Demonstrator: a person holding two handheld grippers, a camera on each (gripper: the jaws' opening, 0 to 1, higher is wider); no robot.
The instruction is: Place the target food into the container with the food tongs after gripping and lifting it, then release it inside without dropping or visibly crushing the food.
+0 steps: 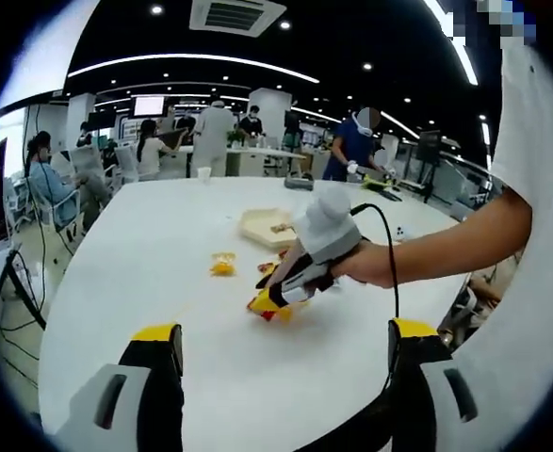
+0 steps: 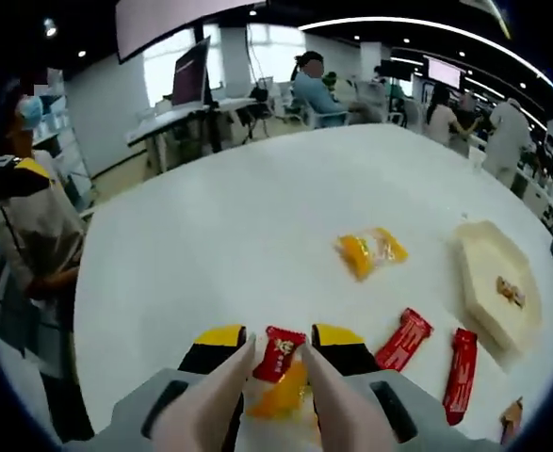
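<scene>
In the right gripper view my right gripper (image 2: 279, 336) is shut on a pair of pale food tongs (image 2: 221, 391). The tong arms close in on a red snack packet (image 2: 282, 350) lying over a yellow packet (image 2: 281, 397) on the white table. The beige hexagonal container (image 2: 483, 259) sits at the right with a small food piece (image 2: 510, 291) inside. In the left gripper view a person's hand holds the right gripper (image 1: 300, 273) low over that red and yellow packet (image 1: 267, 306); the container (image 1: 262, 226) lies just behind. My left gripper (image 1: 284, 330) hangs open above the near table, holding nothing.
Another yellow packet (image 2: 370, 252) lies mid-table, and two red packets (image 2: 405, 339) (image 2: 460, 372) rest near the container. The white table (image 2: 238, 226) is broad. Several people sit and stand at desks beyond it. A cable (image 1: 389, 254) trails from the right gripper.
</scene>
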